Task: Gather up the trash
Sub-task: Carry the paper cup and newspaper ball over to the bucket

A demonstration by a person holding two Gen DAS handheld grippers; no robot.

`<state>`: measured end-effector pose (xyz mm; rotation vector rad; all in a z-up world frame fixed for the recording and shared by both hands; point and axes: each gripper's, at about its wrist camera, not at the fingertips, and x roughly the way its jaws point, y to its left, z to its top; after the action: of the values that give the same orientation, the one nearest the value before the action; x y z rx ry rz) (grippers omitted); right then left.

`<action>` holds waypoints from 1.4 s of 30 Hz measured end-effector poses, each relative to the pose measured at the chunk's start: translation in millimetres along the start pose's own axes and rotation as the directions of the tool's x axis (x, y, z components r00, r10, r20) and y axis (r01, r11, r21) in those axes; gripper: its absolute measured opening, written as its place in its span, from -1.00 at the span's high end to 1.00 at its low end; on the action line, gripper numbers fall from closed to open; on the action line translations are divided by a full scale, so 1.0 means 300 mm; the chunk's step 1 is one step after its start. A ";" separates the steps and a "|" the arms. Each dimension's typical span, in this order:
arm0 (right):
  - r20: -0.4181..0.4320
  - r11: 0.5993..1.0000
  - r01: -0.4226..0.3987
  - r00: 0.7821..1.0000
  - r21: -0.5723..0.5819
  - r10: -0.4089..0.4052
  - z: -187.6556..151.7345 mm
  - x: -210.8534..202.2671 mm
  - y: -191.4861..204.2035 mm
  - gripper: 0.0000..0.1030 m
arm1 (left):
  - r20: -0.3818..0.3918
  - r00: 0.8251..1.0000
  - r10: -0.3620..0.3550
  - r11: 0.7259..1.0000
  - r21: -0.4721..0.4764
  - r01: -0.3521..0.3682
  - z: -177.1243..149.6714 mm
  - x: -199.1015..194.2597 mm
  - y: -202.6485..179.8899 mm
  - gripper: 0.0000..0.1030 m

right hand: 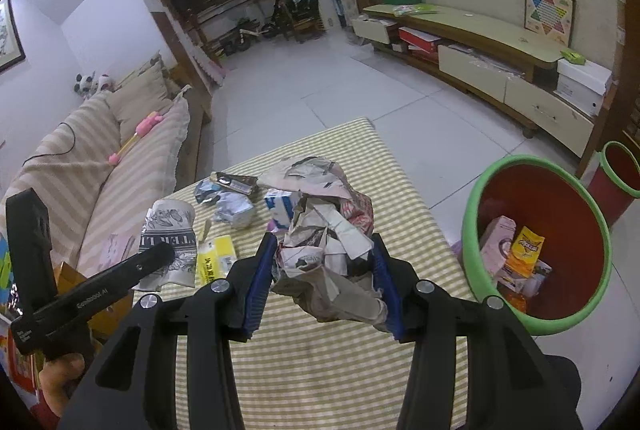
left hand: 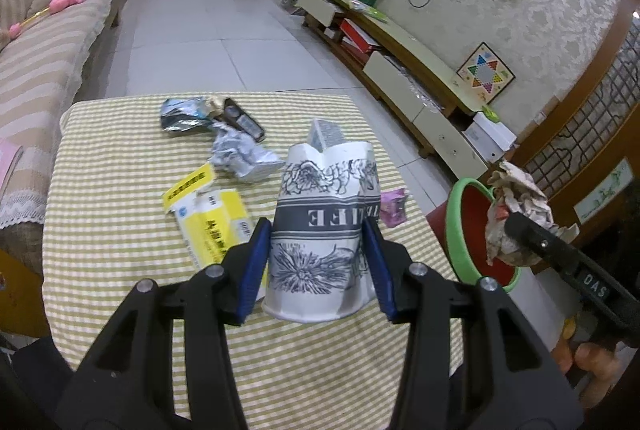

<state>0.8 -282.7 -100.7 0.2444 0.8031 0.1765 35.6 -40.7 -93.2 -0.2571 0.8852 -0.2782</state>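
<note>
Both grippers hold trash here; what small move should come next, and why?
Probably carry the right gripper rightward over the red bin and release. Its jaws already clamp the crumpled newspaper, and the bin stands just right of the table. The left gripper holds the paper cup farther away.

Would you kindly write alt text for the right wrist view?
The right gripper clamps a crumpled newspaper wad above a striped tablecloth, beside a red bin with a green rim holding wrappers. The left gripper holds a crushed paper cup.
</note>
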 end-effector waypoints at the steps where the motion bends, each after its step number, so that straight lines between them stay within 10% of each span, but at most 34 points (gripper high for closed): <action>1: 0.002 1.000 0.003 1.000 0.005 -0.003 -0.001 -0.004 -0.006 0.11 | -0.001 1.000 -0.003 1.000 0.007 0.003 0.001 0.004 -0.012 0.14; 19: 0.055 0.990 0.072 0.995 0.124 -0.079 0.011 -0.092 -0.245 0.11 | -0.040 0.998 -0.050 0.993 0.106 0.054 0.015 0.103 -0.205 0.18; 26: 0.032 0.979 0.105 0.993 0.176 -0.112 -0.024 -0.089 -0.337 0.11 | -0.172 0.981 -0.085 0.983 0.146 0.111 -0.103 0.163 -0.217 -0.15; 31: 0.030 0.976 0.108 0.993 0.189 -0.115 -0.034 -0.099 -0.359 0.11 | -0.316 0.931 -0.182 0.907 0.312 0.283 -0.252 0.188 -0.330 -0.46; 34: 0.035 0.974 0.111 0.992 0.197 -0.121 -0.032 -0.110 -0.365 0.11 | -0.414 0.887 -0.203 0.796 0.458 0.396 -0.376 0.172 -0.424 -0.53; 37: 0.039 0.971 0.115 0.991 0.209 -0.126 -0.032 -0.117 -0.373 0.11 | -0.445 0.891 -0.091 0.694 0.613 0.378 -0.501 0.188 -0.494 -0.59; 39: 0.037 0.970 0.112 0.992 0.217 -0.123 -0.034 -0.117 -0.380 0.10 | -0.463 0.884 -0.059 0.674 0.634 0.378 -0.546 0.216 -0.500 -0.59; 42: 0.034 0.971 0.115 0.992 0.207 -0.125 -0.038 -0.120 -0.372 0.10 | -0.487 0.872 -0.060 0.736 0.568 0.368 -0.543 0.262 -0.473 -0.59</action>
<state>-25.1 -396.7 -115.0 0.3923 0.7879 -0.0264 -64.1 -217.1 -201.6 0.3790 1.1503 -0.8796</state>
